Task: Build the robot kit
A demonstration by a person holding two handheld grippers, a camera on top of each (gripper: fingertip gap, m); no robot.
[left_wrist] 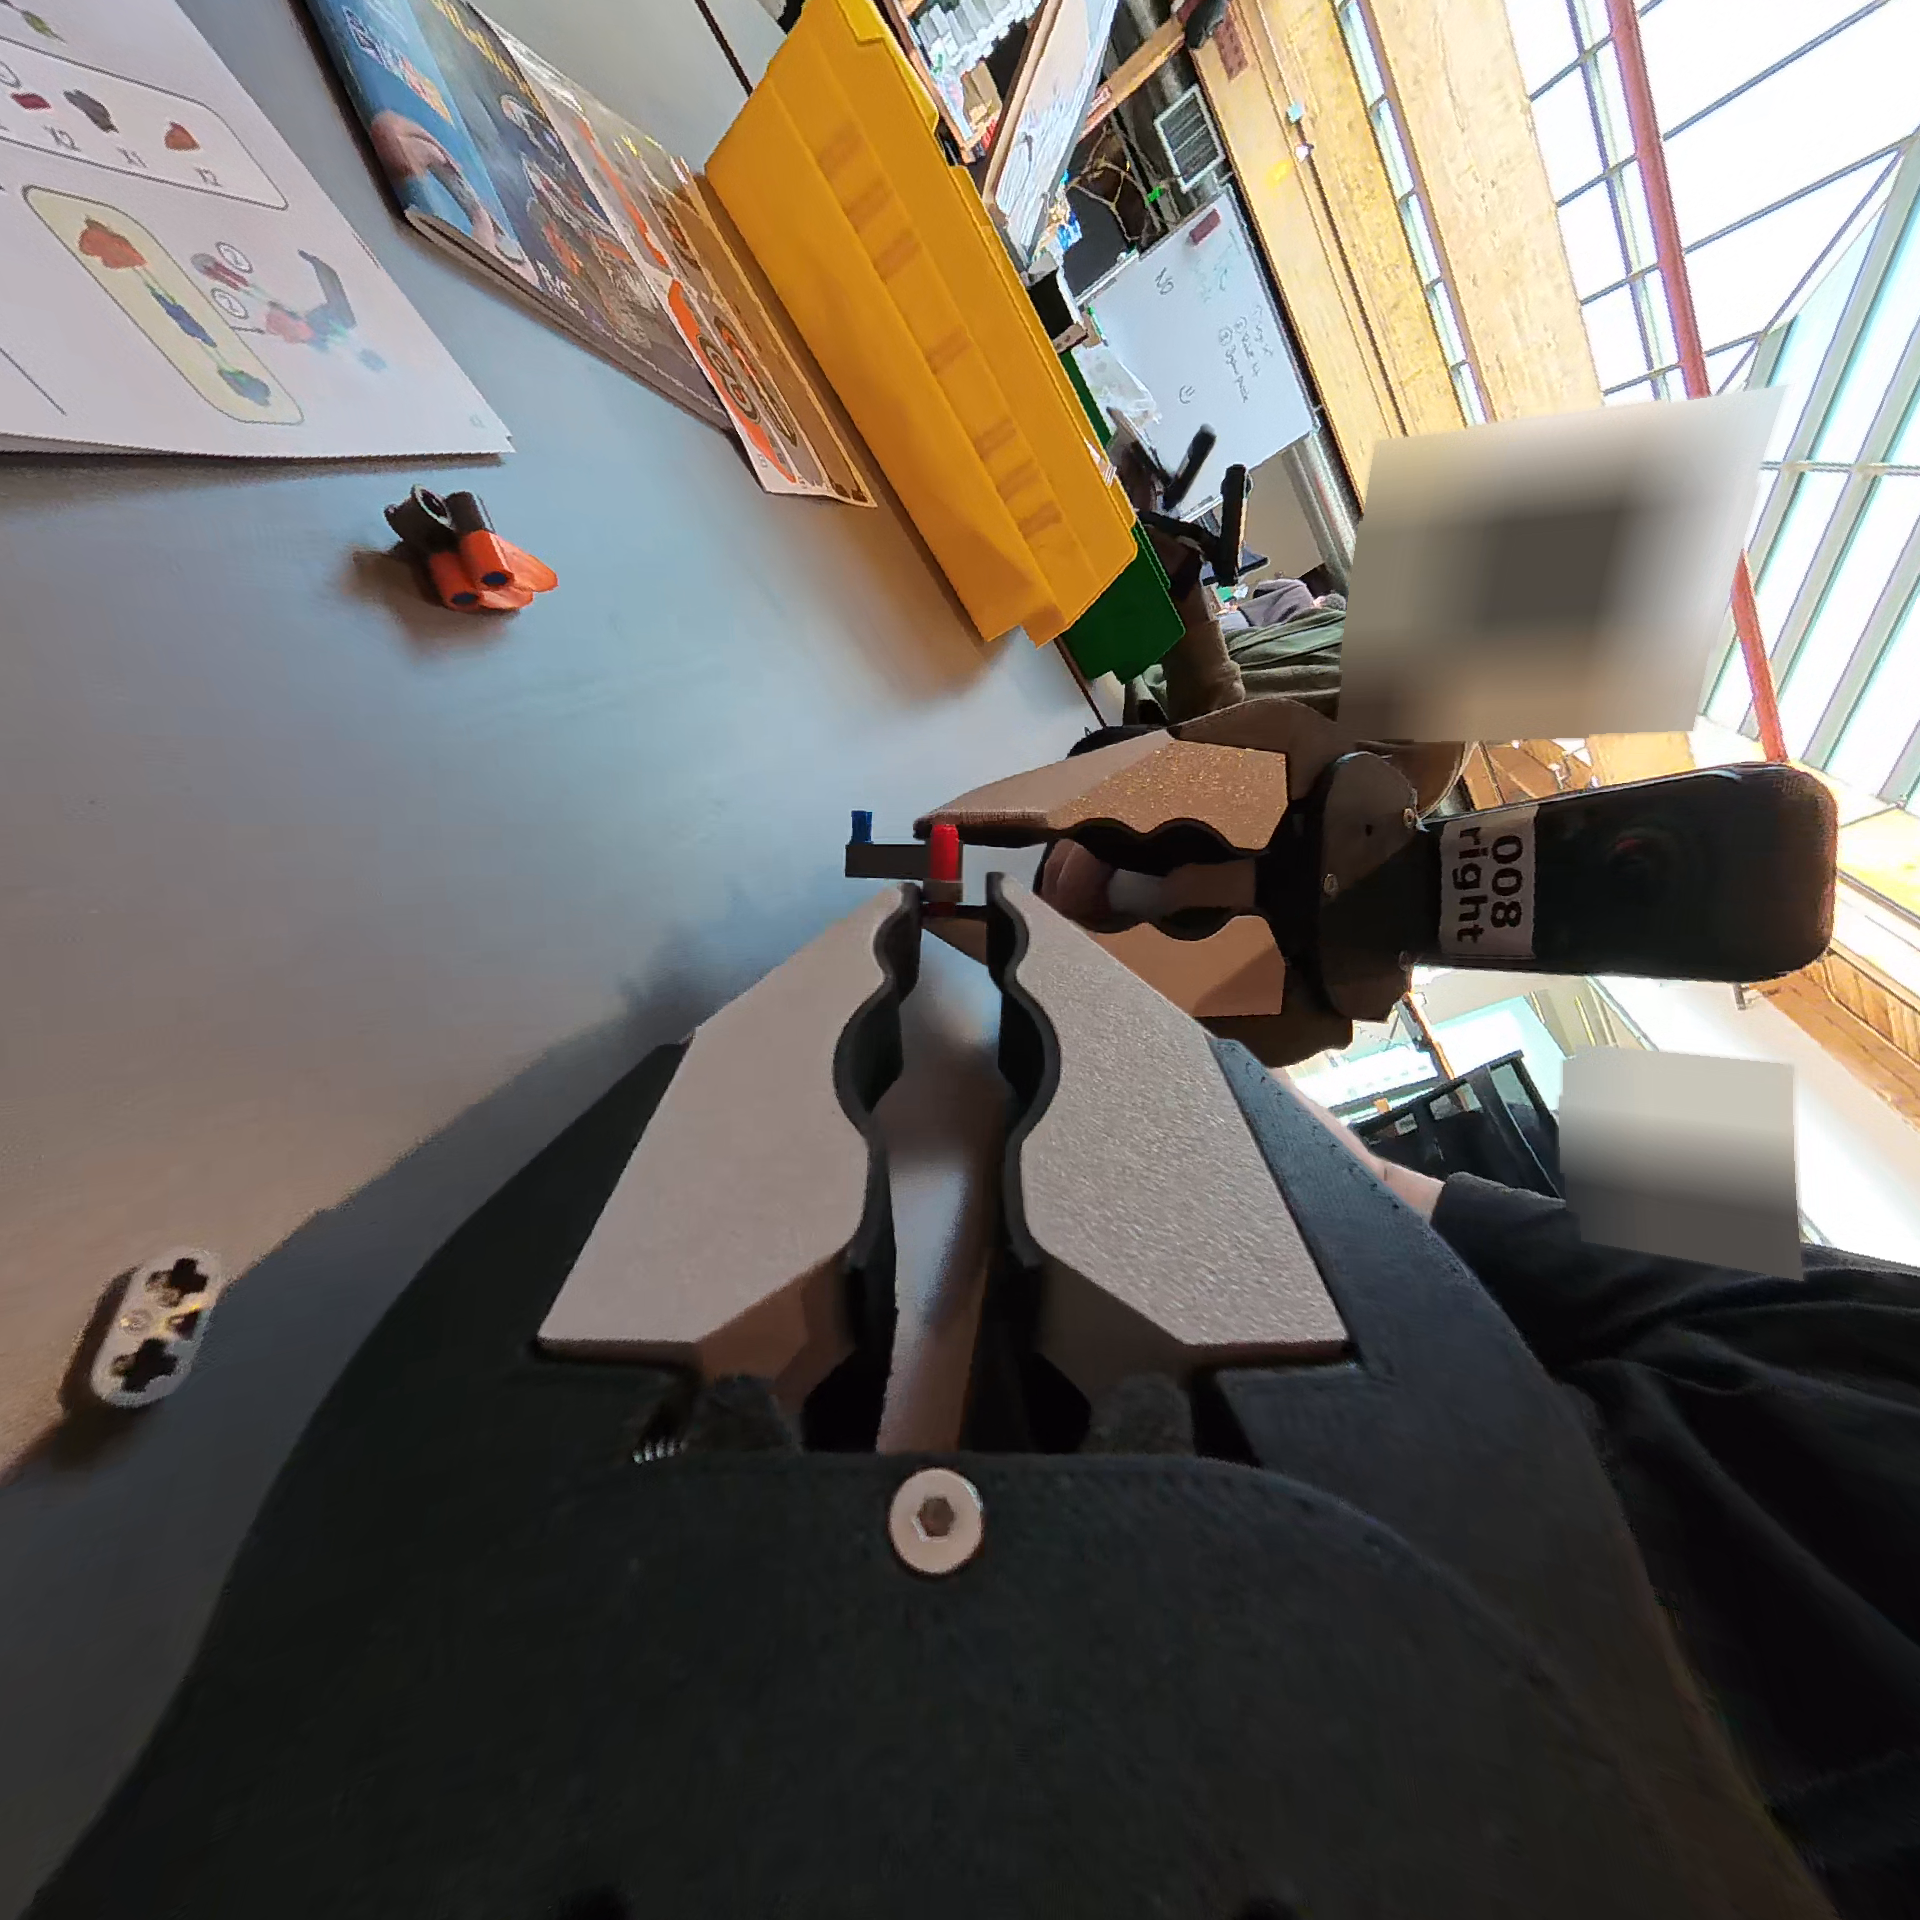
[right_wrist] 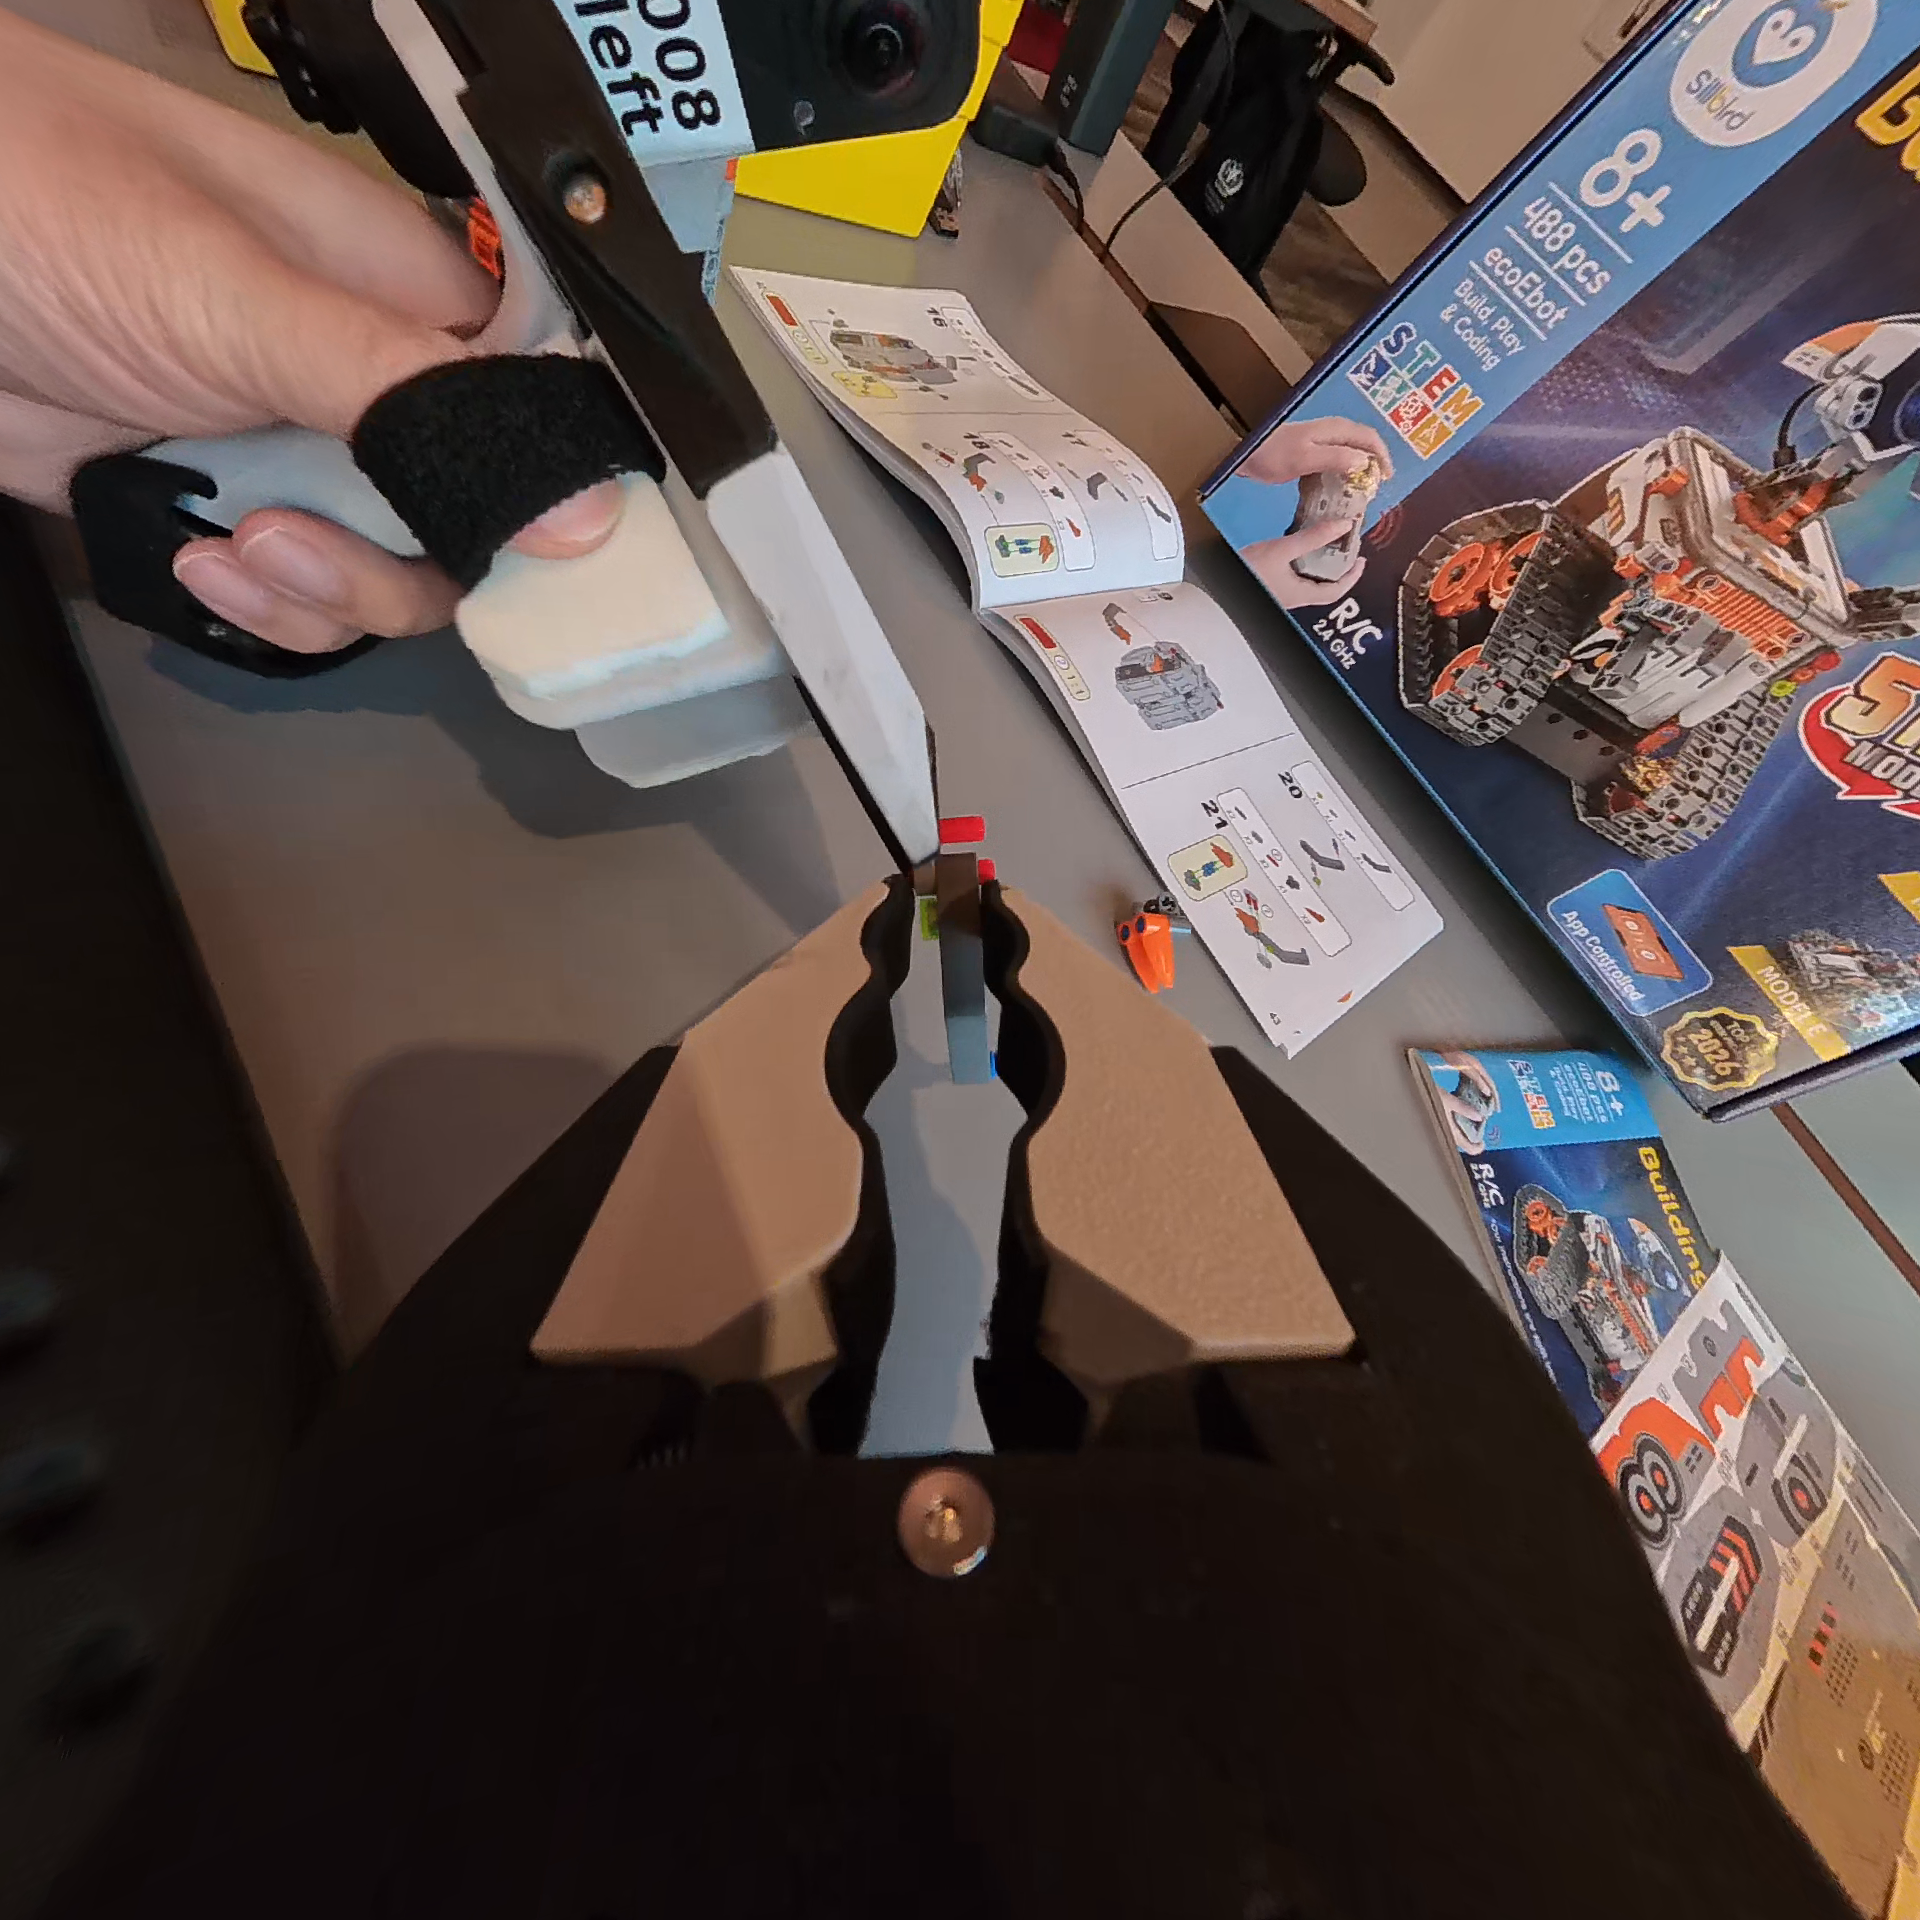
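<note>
My right gripper point(right_wrist: 940, 894) is shut on a flat grey beam point(right_wrist: 964, 997), held above the grey table. In the left wrist view the right gripper point(left_wrist: 935, 873) comes in from the right. There the beam point(left_wrist: 883, 860) carries a blue pin point(left_wrist: 858, 826) at its far end and a red pin point(left_wrist: 943, 847) near the gripper. My left gripper point(left_wrist: 956, 899) has its tips closed narrowly on the lower end of the red pin. In the right wrist view the left gripper point(right_wrist: 920, 852) comes from the upper left to the red pin point(right_wrist: 961, 828).
A small orange and grey assembly point(left_wrist: 473, 556) lies on the table point(left_wrist: 312, 935). A grey connector with cross holes point(left_wrist: 145, 1325) lies near the front edge. An open instruction booklet point(right_wrist: 1091, 623), the kit box point(right_wrist: 1610, 520), a sticker sheet point(right_wrist: 1714, 1455) and a yellow bin point(left_wrist: 914, 312) stand around. Only a small space, under 4 cm, lies between the two pairs of fingers.
</note>
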